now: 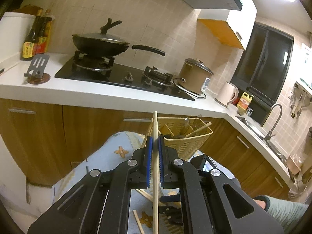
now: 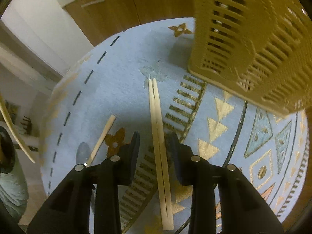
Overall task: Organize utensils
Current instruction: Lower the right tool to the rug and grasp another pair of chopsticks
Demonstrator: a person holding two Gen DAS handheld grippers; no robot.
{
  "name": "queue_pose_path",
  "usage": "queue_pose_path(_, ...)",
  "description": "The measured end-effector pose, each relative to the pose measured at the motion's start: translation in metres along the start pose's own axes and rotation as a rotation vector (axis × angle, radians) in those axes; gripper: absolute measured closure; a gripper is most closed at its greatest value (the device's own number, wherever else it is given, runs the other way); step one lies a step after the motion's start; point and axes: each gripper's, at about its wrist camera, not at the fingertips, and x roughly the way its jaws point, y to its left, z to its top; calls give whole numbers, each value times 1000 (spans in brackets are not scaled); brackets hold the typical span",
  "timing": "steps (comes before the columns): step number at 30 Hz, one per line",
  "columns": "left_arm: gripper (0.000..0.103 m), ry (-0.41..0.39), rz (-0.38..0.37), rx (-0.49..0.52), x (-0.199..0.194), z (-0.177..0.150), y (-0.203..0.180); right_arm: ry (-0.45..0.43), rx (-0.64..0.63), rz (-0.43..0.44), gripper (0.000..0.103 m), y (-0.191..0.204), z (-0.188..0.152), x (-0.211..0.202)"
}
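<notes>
My left gripper (image 1: 155, 140) is shut on one long wooden chopstick (image 1: 155, 175), which stands upright between the blue pads. Just behind it stands a yellow slotted utensil basket (image 1: 187, 146) with ladles and a spoon in it. My right gripper (image 2: 155, 136) points down at a blue patterned cloth (image 2: 117, 78). It is open, and its fingers straddle a pair of chopsticks (image 2: 156, 113) lying side by side without pressing on them. Another single chopstick (image 2: 103, 136) lies to the left. The basket (image 2: 243, 39) rises at the upper right of the right wrist view.
More loose chopsticks (image 1: 146, 195) and a black utensil (image 1: 171, 212) lie on the cloth under my left gripper. Behind runs a white counter (image 1: 97, 95) with a wok (image 1: 101, 44) on the stove, a rice cooker (image 1: 195, 76) and a kettle (image 1: 228, 93). A sleeve (image 1: 282, 208) shows at lower right.
</notes>
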Motion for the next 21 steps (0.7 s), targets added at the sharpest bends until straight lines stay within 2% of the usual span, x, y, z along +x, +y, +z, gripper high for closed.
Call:
queue_pose_path(3,99,9,4,5,3,-2,0,2,-59,-74,76,12,0,3)
queue_pose_path(5,99,11,10,10,4,-3,0,-10,-100,-109,93,18,-2,3)
queue_pose_path(9,99,14,12,6,6,-4,-1,-44,-67,-53,93,10,-9,-7)
queue_pose_path(15,99,5,2,14,6,-2,-9,-233,-26,48,93,-10,-43,-67)
queue_pose_path(21,99,-27,-23,23,10,6,-31,-489,25,120,95,-27,-86,-134)
